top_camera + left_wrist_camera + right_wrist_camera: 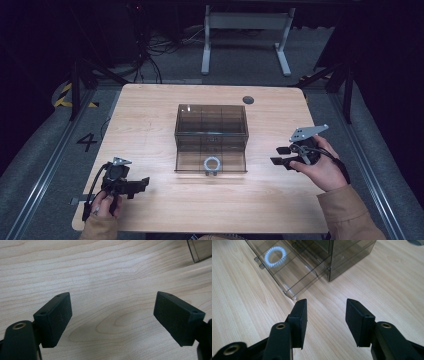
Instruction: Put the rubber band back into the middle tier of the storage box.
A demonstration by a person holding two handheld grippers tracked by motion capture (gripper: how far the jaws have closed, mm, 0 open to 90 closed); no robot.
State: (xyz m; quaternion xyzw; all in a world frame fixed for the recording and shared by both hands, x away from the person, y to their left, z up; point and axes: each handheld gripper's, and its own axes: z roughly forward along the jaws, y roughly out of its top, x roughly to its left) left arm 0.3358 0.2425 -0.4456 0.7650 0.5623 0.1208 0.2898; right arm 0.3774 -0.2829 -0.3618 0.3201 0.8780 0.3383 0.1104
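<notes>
1. A rectangular table (pixel 150 210) of pale wood with wavy grain and rounded corners lies under the high view. A small dark round cap (pixel 248 100) sits flush in its far edge.
2. At the table's middle stands a drawer box (pixel 211 127) of smoky, see-through plastic, boxy and hard-edged, with thin inner dividers.
3. Its bottom drawer (pixel 190 162) is pulled out toward the person. The drawer is a shallow clear tray with a small handle at its front.
4. Inside the open drawer, near its front middle, lies a coiled hair tie (pixel 212 163): a pale ring of spiral cord, glowing bluish-white in the right gripper view (pixel 276 257).
5. The right gripper (pixel 279 155) is held in a hand (pixel 322 167) to the right of the drawer, apart from it. Its two black, flat, matte pads stand wide apart with bare wood between them, pointing at the drawer's corner (pixel 325 315).
6. The left gripper (pixel 142 183) rests low near the table's front left corner, well apart from the box. Its blocky black pads, finely scuffed, are spread wide over bare wood (pixel 112 320).
7. A tan sleeve (pixel 350 212) covers the right forearm.
</notes>
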